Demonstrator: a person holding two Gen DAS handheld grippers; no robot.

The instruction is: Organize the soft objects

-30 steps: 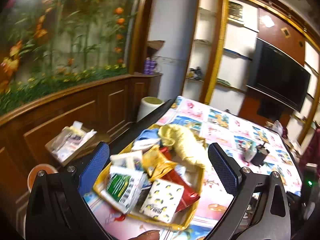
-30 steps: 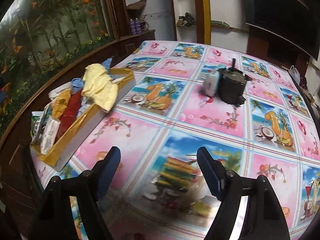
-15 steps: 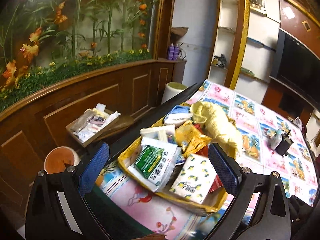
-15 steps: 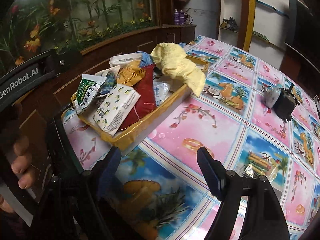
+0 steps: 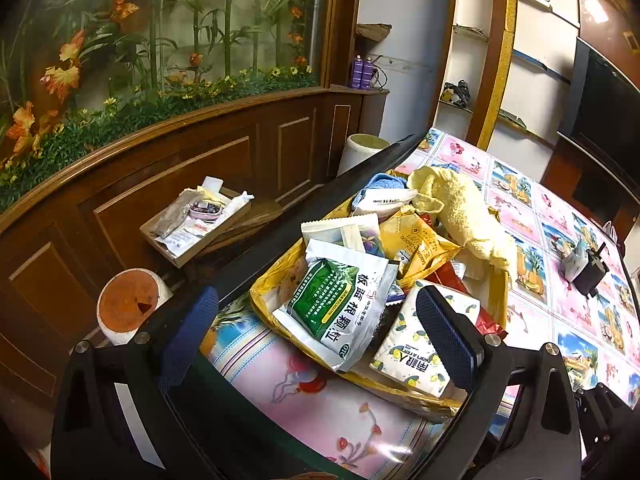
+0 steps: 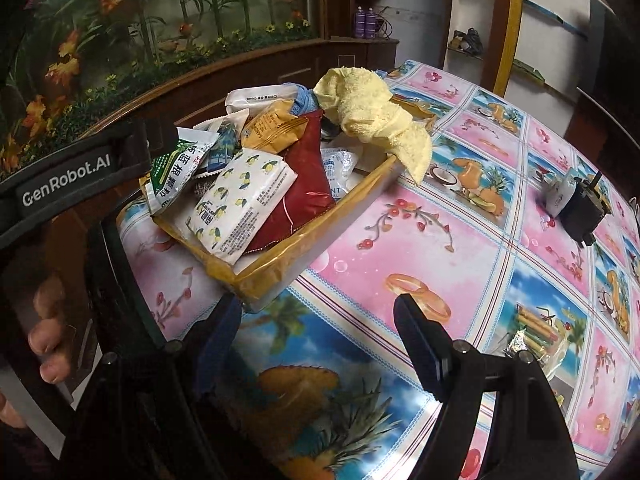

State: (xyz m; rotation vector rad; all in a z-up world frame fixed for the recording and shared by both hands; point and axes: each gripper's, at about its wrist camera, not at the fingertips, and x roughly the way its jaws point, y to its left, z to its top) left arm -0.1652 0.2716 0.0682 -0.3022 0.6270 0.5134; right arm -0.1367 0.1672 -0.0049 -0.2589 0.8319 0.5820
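A yellow-lined tray (image 5: 276, 280) (image 6: 320, 236) at the table's corner holds several soft packets: a green and white sachet (image 5: 340, 308) (image 6: 172, 168), a lemon-print tissue pack (image 5: 416, 356) (image 6: 240, 200), a dark red bag (image 6: 300, 176) and an orange packet (image 5: 420, 248). A yellow towel (image 5: 460, 208) (image 6: 372, 112) drapes over its far end. My left gripper (image 5: 316, 332) hovers open just above the near packets, nothing between its pads. Short of the tray's near corner, my right gripper (image 6: 316, 332) stands open over the tablecloth. The left gripper's body (image 6: 68, 176) and a hand's fingers (image 6: 44, 336) show at the left.
The table (image 6: 440, 240) has a pink and blue fruit-print cloth. A black device with a small white pouch (image 6: 576, 208) sits far right, a foil wrapper (image 6: 520, 344) nearer. Beyond the table edge are a wooden box of items (image 5: 196, 220), a white cylinder (image 5: 128, 304) and a wood-panelled planter wall.
The left gripper has sunk and tipped down towards the tray's packets. The right view has swung left, so the tray moved from the far left to the centre.
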